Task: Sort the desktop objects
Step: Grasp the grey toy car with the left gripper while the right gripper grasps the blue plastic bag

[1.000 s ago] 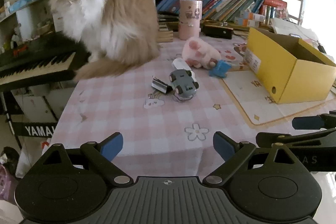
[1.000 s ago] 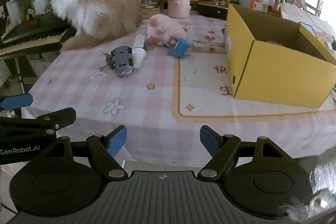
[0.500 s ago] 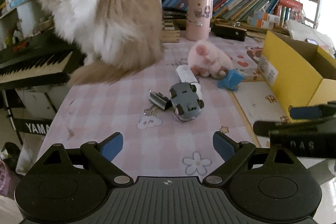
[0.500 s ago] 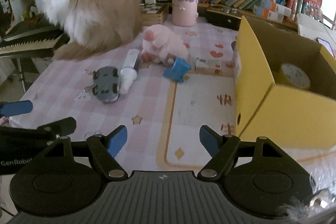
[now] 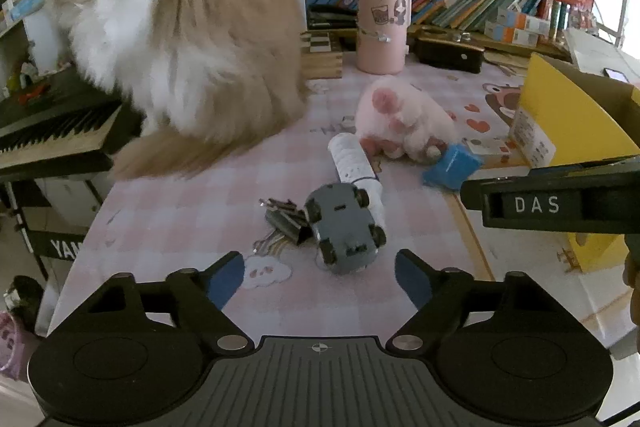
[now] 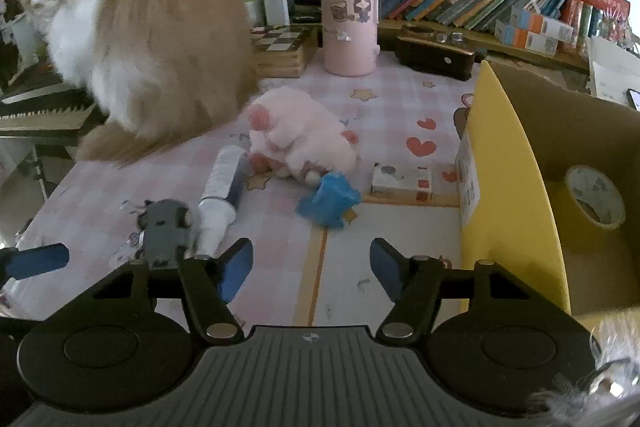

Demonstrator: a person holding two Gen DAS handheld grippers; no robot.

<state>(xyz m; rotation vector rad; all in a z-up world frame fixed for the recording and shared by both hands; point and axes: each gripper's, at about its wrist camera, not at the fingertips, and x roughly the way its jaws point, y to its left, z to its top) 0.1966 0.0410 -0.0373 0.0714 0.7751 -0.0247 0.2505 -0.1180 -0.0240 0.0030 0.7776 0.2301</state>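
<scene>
Left wrist view: the left gripper (image 5: 320, 277) is hovering with its fingers spread and empty just short of one grey toy car (image 5: 343, 227) lying upside down. One binder clip (image 5: 286, 219) is touching the car, one white tube (image 5: 354, 163) is lying behind it, and one cat (image 5: 180, 43) is sitting beyond.

Right wrist view: the right gripper (image 6: 311, 269) is hanging released, holding nothing, facing one blue block (image 6: 328, 201). One pink plush (image 6: 300, 135) is lying behind it, and one tape roll (image 6: 595, 197) is sitting inside one yellow box (image 6: 508, 187).
</scene>
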